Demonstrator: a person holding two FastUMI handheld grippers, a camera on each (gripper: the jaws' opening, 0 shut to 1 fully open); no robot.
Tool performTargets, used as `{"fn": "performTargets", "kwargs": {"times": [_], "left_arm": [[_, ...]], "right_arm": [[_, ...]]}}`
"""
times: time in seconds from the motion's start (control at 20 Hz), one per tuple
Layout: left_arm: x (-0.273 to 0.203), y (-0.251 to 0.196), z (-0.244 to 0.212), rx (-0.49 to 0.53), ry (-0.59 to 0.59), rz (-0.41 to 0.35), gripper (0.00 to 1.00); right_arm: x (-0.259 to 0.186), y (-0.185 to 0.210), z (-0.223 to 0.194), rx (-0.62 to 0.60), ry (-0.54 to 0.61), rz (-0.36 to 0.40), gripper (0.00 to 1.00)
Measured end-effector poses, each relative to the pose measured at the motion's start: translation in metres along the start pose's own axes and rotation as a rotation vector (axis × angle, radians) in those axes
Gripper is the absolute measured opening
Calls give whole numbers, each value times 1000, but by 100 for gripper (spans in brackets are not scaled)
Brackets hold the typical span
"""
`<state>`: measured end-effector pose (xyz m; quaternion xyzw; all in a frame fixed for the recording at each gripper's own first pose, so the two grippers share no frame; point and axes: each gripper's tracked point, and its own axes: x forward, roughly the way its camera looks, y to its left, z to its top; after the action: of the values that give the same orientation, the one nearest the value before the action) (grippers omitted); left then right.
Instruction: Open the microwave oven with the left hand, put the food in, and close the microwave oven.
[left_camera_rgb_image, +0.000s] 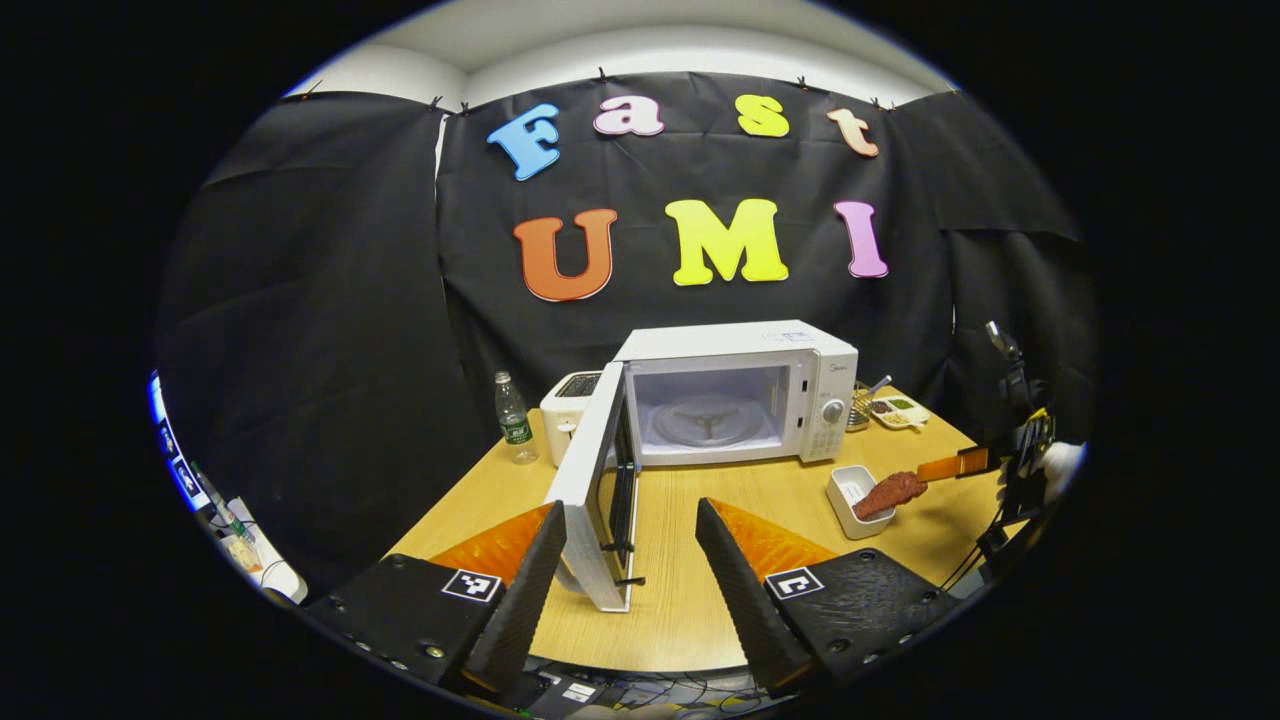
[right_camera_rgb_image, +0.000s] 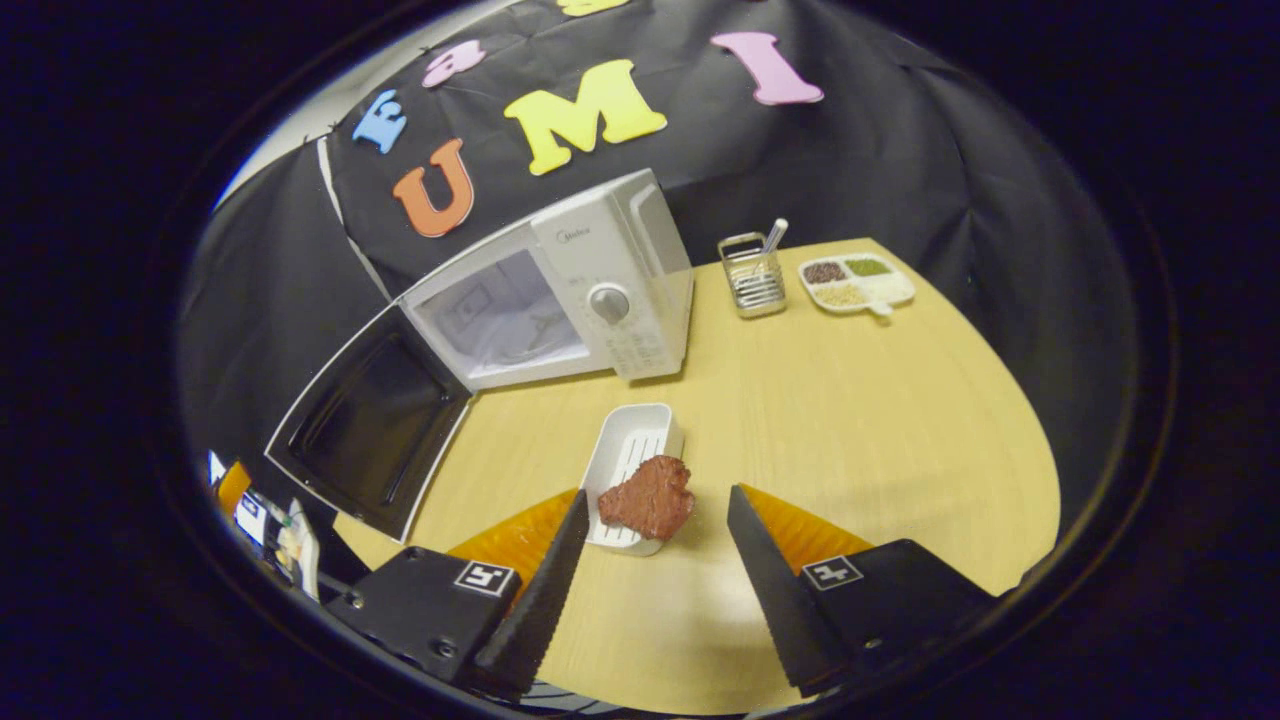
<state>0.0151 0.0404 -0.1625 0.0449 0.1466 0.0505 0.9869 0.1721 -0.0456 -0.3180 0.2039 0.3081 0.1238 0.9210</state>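
The white microwave (left_camera_rgb_image: 745, 385) stands at the back of the wooden table (left_camera_rgb_image: 690, 600) with its door (left_camera_rgb_image: 590, 490) swung wide open toward me. The glass turntable (left_camera_rgb_image: 705, 420) inside is bare. My left gripper (left_camera_rgb_image: 630, 508) is open just in front of the door's free edge, holding nothing. A reddish-brown piece of meat (right_camera_rgb_image: 650, 497) rests on the near rim of a small white tray (right_camera_rgb_image: 630, 450). My right gripper (right_camera_rgb_image: 655, 495) is open, its fingers on either side of the meat with gaps on both sides. The right gripper (left_camera_rgb_image: 960, 465) also shows at the meat (left_camera_rgb_image: 890, 492).
A water bottle (left_camera_rgb_image: 513, 415) and a white toaster (left_camera_rgb_image: 568, 405) stand left of the microwave. A wire utensil holder (right_camera_rgb_image: 752, 272) and a divided dish of grains (right_camera_rgb_image: 855, 280) sit at the back right. The open door (right_camera_rgb_image: 375, 435) juts over the table's front left.
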Motion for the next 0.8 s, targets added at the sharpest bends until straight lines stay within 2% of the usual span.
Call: {"fn": "performTargets", "kwargs": {"times": [0.05,0.1,0.15,0.2,0.25,0.3,0.35,0.4,0.45,0.5,0.55,0.8], "left_arm": [[5,-7,6,-4,-3,9,81],[8,-13,12,-12,-6,20,81],[13,-20,17,-17,-4,29,81],[16,-26,19,-19,5,45,80],[18,-30,22,-22,7,54,81],[20,-36,28,-21,7,67,81],[21,-37,29,-15,9,81,81],[22,-39,31,-6,15,100,81],[23,-40,34,1,18,114,81],[22,-39,37,5,15,126,81],[21,-39,39,3,14,134,81],[14,-31,50,3,2,149,81]], "right_arm": [[9,-1,-4,33,39,33,71],[16,-1,-5,63,73,60,80],[22,-1,-7,91,97,84,58],[27,-3,-7,123,123,99,62],[30,-7,-9,152,145,100,43],[32,-3,-8,197,169,139,22],[32,-2,-8,232,187,157,13],[33,-2,-6,263,198,170,9],[31,-5,-4,277,202,174,11],[28,-6,2,273,198,178,9],[26,-7,6,260,192,179,16],[-4,22,53,190,117,248,15]]}}
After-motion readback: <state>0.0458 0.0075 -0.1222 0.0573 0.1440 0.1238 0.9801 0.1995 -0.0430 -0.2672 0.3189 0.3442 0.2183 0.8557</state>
